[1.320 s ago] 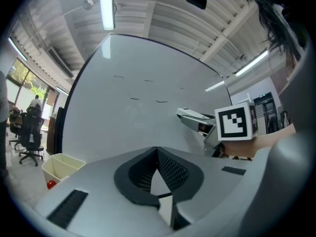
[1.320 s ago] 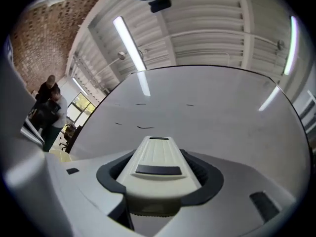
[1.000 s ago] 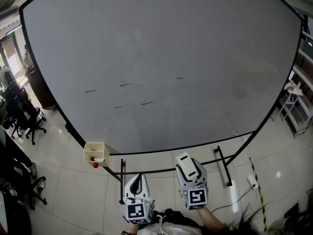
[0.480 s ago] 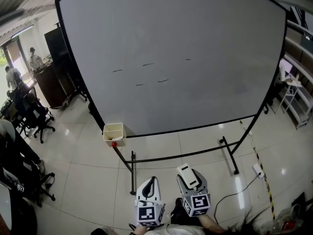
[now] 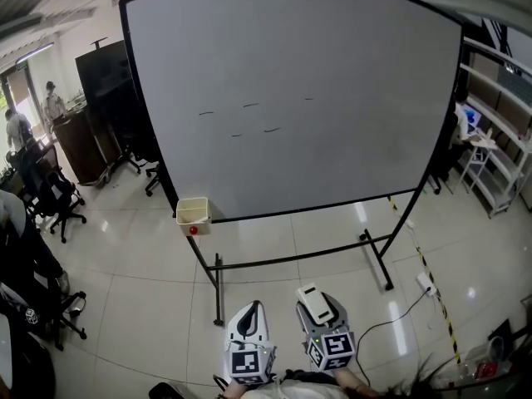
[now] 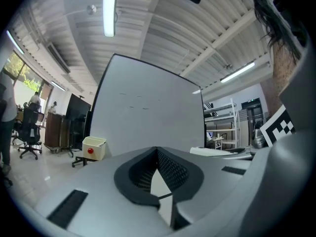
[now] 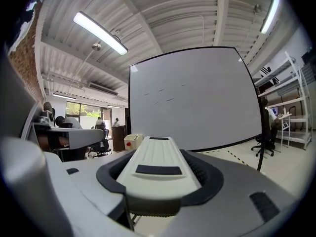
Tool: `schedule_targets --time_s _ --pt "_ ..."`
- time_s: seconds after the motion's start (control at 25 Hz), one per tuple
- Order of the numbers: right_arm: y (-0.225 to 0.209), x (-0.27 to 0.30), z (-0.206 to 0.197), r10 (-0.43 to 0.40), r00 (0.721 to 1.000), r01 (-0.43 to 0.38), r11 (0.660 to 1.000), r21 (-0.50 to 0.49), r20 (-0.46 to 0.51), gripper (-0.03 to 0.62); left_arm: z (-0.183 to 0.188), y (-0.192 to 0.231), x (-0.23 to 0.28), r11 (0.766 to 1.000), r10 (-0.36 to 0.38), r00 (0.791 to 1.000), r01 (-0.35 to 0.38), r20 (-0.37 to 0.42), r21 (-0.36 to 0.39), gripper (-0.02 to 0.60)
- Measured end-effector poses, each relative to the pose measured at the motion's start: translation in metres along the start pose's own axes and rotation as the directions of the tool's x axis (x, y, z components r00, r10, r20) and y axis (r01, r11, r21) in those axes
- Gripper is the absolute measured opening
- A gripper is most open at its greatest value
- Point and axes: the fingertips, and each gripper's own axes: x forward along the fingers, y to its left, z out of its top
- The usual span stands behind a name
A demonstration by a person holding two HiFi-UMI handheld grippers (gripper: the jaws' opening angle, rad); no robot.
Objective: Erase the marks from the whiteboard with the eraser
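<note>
At 12 o'clock in head view, whiteboard [image 5: 332, 73] stands upright on its frame, well apart from both grippers. Marks [image 5: 250, 105], a few short dark strokes, sit toward 11 o'clock on the board. Right gripper [image 5: 318, 303] at 6 o'clock, jaws clamped on eraser [image 7: 157, 169] (pale, ribbed back facing up). Left gripper [image 6: 157, 154] just beside it at 7 o'clock, jaws together, nothing between. Small cream box [image 5: 192, 212] at board's lower left corner.
</note>
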Motion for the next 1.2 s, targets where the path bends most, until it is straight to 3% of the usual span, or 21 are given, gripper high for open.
schedule_targets --time_s 0.36,0.52,0.68,0.84,1.2 --pt "-0.025 -0.029 0.0 -0.02 1.0 0.021 1.0 0.014 -0.022 0.273 0.023 -0.047 -0.001 0.999 -0.043 0.999 0.043 0.024 -0.005 -0.009" --pt "-0.025 -0.036 -0.001 -0.002 1.0 0.003 1.0 0.012 -0.025 0.273 0.005 -0.046 -0.004 0.999 -0.021 0.999 0.019 0.031 0.048 -0.009" --pt "-0.022 -0.04 -0.003 0.028 0.999 -0.028 1.0 0.011 -0.04 0.273 0.018 -0.056 -0.013 1.0 -0.003 1.0 0.003 0.007 -0.016 -0.009" --pt "-0.022 -0.043 -0.008 0.034 0.998 -0.033 0.999 0.012 -0.046 0.273 0.013 -0.053 -0.017 1.0 0.009 1.0 -0.009 -0.008 0.021 -0.009" --pt "-0.02 -0.051 -0.008 0.041 0.998 -0.04 0.999 0.029 -0.057 0.273 0.01 -0.062 -0.025 1.0 -0.007 1.0 0.008 -0.024 0.014 -0.009"
